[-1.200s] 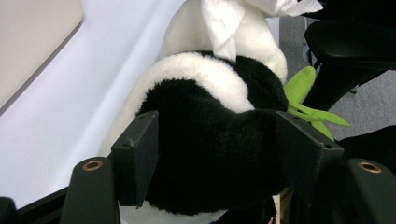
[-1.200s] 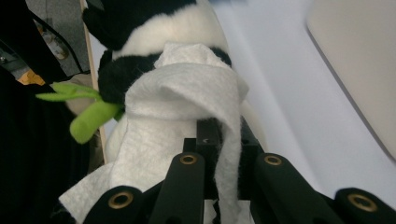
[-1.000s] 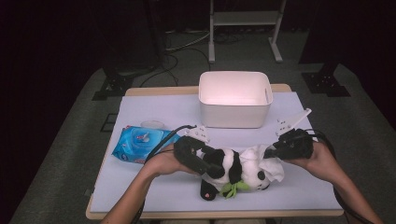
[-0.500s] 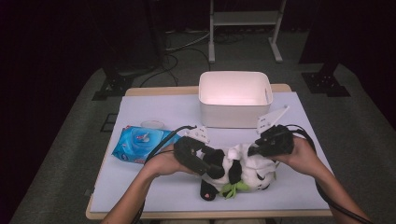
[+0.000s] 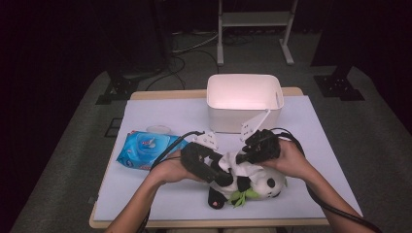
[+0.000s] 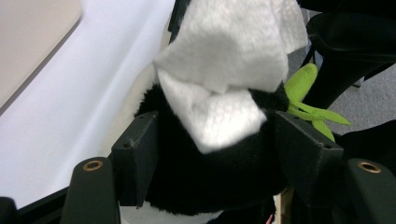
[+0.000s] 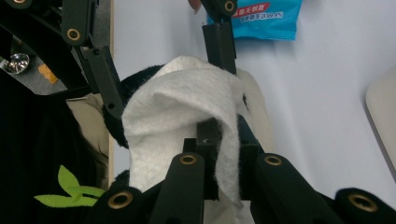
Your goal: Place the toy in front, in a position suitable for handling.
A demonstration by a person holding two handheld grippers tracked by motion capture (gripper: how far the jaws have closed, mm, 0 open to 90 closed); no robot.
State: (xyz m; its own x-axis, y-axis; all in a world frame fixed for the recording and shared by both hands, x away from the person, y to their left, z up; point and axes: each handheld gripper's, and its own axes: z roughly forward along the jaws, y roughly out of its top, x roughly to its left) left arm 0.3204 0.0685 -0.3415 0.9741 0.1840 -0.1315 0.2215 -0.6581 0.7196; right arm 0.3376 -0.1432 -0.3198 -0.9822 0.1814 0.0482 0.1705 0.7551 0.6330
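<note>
A black-and-white panda plush (image 5: 265,184) with a green leaf lies near the table's front edge. My left gripper (image 5: 221,178) is shut on its black part; in the left gripper view my jaws (image 6: 219,158) press the black fur from both sides. My right gripper (image 5: 240,158) hovers over the panda, shut on a white wipe (image 7: 177,116). That wipe drapes over the plush just past the left gripper's fingers (image 7: 105,84). From the left gripper view the wipe (image 6: 224,60) hangs over the fur.
A white bin (image 5: 244,99) stands behind the hands at the table's middle back. A blue pack of wipes (image 5: 145,148) lies to the left, with a small white disc (image 5: 158,129) behind it. The white mat (image 5: 160,111) covers the table.
My right gripper has carried the wipe leftward over the panda, close up to the left gripper. The left gripper and the plush have stayed put.
</note>
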